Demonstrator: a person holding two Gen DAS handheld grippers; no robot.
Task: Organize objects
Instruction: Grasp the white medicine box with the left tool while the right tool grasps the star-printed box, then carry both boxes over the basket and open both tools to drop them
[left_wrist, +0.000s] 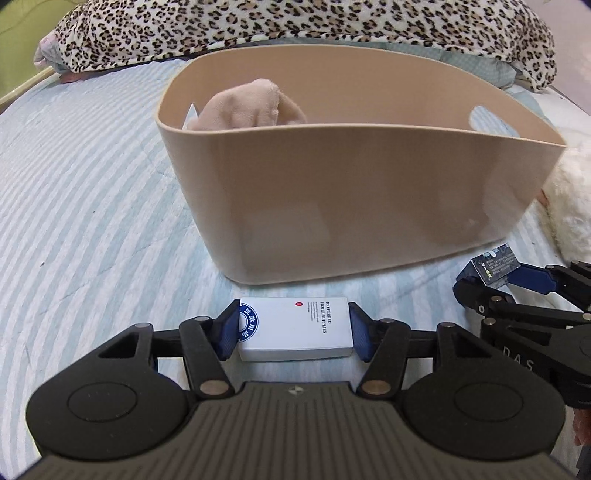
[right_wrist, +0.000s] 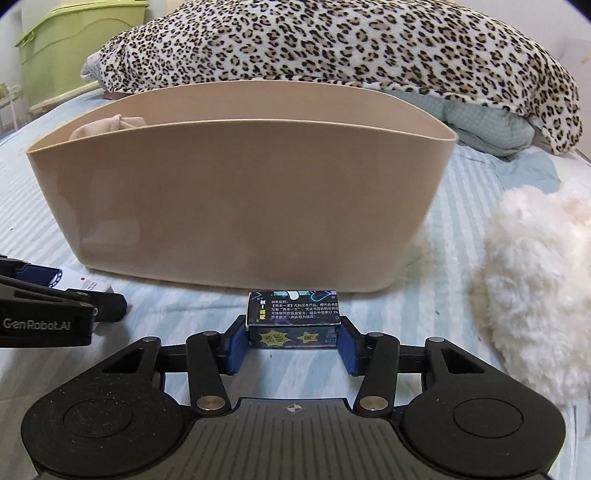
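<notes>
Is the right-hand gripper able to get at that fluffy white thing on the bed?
Probably not yet: the right gripper is shut on the dark box. The fluffy white thing lies unobstructed to its right on the bedspread.

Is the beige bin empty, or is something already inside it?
Not empty. A pinkish-beige cloth sits inside the beige bin, poking above the rim at its left end. What lies below the rim cannot be seen.

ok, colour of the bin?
Plain beige bin, no pattern; clearest in the right wrist view.
</notes>
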